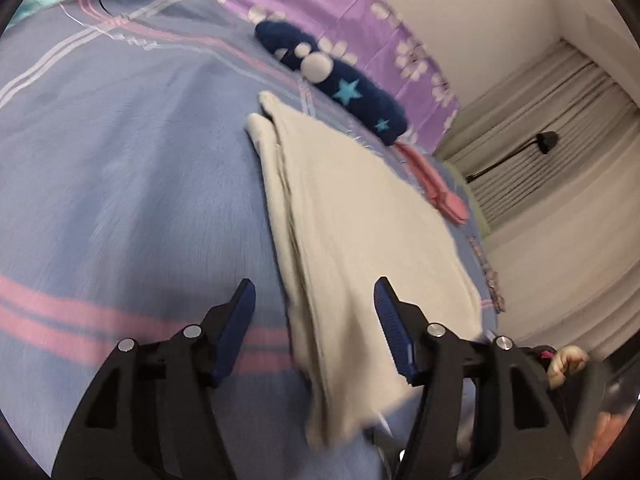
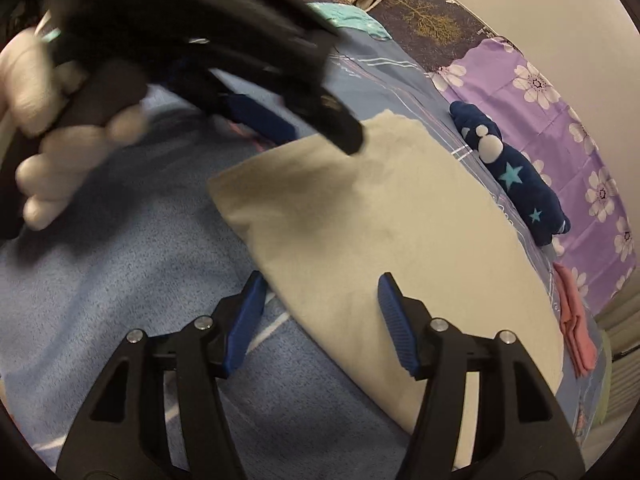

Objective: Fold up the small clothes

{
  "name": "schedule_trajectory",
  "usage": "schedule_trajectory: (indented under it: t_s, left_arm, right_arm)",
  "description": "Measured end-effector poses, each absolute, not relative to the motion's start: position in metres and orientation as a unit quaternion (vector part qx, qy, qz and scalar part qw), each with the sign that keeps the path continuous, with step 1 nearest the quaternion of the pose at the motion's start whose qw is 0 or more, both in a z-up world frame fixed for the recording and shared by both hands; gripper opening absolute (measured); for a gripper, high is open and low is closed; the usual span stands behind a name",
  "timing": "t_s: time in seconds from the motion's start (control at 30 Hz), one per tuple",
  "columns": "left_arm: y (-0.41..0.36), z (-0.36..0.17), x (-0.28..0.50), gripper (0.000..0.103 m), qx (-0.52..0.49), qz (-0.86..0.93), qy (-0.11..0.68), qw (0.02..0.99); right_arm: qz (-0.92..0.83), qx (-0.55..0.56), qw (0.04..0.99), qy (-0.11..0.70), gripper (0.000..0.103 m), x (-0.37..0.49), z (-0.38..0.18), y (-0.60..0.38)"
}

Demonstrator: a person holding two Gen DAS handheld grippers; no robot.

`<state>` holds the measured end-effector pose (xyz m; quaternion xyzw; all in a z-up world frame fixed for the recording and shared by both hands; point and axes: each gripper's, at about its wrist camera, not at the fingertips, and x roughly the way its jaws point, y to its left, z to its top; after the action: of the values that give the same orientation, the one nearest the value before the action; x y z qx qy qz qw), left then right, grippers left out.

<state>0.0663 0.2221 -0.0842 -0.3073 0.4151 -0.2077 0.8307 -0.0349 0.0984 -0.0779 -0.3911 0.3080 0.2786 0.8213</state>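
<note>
A cream cloth (image 1: 352, 216) lies folded flat on the blue bed cover (image 1: 120, 168); it also shows in the right wrist view (image 2: 380, 216). My left gripper (image 1: 314, 292) is open, its jaws standing over the cloth's near end, nothing held. My right gripper (image 2: 320, 284) is open over the cloth's near edge, empty. In the right wrist view the left gripper (image 2: 312, 128) appears blurred, held in a hand (image 2: 60, 160) above the cloth's far corner.
A folded navy cloth with stars (image 1: 340, 80) (image 2: 516, 180) and a folded pink cloth (image 1: 436, 184) (image 2: 576, 320) lie beyond the cream cloth. A purple flowered sheet (image 1: 360, 20) (image 2: 560, 120) runs along the wall. The bed edge lies to the right.
</note>
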Motion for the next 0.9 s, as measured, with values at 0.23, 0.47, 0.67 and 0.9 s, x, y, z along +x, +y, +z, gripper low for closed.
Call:
schedule_trajectory:
  t_s: [0.23,0.47,0.67,0.9]
  left_arm:
    - [0.228,-0.098,0.136,0.061,-0.376,-0.254,0.408,0.792]
    - [0.235,-0.12,0.162,0.015,-0.4,-0.27,0.404,0.778]
    - [0.233,-0.117,0.163,0.012,-0.4,-0.264,0.404,0.779]
    - [0.214,-0.075,0.169,0.01,-0.36,-0.236,0.429,0.794]
  right_arm:
    - [0.267,-0.367,0.837,0.306,0.057,-0.018,-0.082,0.117]
    - [0.251,-0.361,0.849,0.292,0.039,-0.006,-0.087,0.137]
    - [0.254,-0.354,0.853,0.287,0.022,-0.001,-0.088,0.139]
    - [0.288,-0.242,0.877,0.298,0.005,0.017,-0.046,0.097]
